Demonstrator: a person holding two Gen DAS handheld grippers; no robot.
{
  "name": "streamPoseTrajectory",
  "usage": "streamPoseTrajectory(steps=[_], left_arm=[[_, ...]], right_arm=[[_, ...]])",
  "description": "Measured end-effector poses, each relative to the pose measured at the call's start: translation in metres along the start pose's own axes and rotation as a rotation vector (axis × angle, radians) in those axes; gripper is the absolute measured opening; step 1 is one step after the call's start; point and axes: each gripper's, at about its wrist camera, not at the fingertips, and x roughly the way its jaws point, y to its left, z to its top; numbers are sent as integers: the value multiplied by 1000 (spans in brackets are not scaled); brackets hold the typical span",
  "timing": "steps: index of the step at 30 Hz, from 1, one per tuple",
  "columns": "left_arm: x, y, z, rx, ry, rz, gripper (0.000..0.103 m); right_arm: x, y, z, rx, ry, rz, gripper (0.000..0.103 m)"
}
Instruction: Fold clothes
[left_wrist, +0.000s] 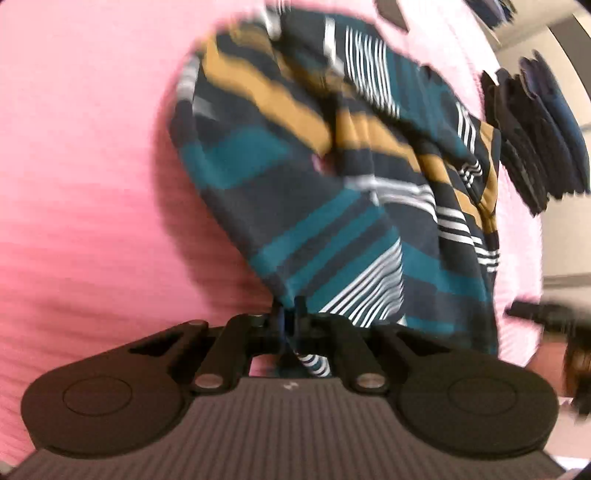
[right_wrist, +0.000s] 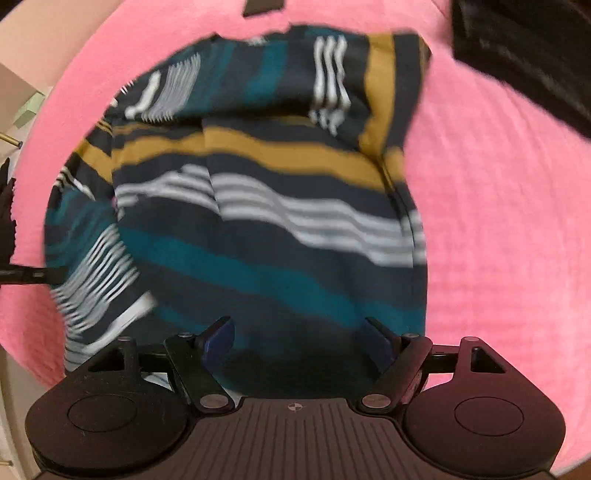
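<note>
A striped garment (left_wrist: 332, 177) in navy, teal, mustard and white lies crumpled on a pink cloth-covered surface (left_wrist: 81, 184). My left gripper (left_wrist: 290, 317) is shut on a bottom edge of the garment, and the cloth hangs bunched from the pinch. In the right wrist view the same striped garment (right_wrist: 258, 206) fills the middle of the frame. My right gripper (right_wrist: 301, 334) is open, with its blue-padded fingers (right_wrist: 219, 338) spread wide just above the garment's near edge and nothing held. Both views are blurred by motion.
A stack of dark folded clothes (left_wrist: 535, 133) sits at the right on the pink surface. Another dark folded piece (right_wrist: 524, 55) lies at the upper right in the right wrist view. The other gripper's black tip (left_wrist: 543, 314) shows at the right edge. Pale walls (left_wrist: 565, 236) lie beyond.
</note>
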Motion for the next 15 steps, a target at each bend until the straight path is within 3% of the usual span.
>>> streamPoseTrajectory(steps=[2, 3, 6, 8, 9, 12, 15], left_arm=[[-42, 32, 15, 41, -52, 90, 2], [-63, 52, 23, 67, -88, 178, 2], [-111, 109, 50, 127, -200, 568, 7], [-131, 144, 57, 56, -243, 827, 25], [-138, 155, 54, 4, -266, 846, 30], [-145, 165, 28, -80, -314, 728, 34], [-118, 147, -7, -41, -235, 628, 37]], right_arm=[[2, 11, 20, -27, -37, 28, 78], [3, 19, 30, -40, -57, 41, 78], [19, 57, 66, -146, -116, 50, 78], [39, 94, 88, -294, -154, 20, 78], [52, 114, 97, -386, -166, -9, 78], [90, 165, 120, -624, -217, -99, 78], [130, 193, 134, -822, -254, -240, 77]])
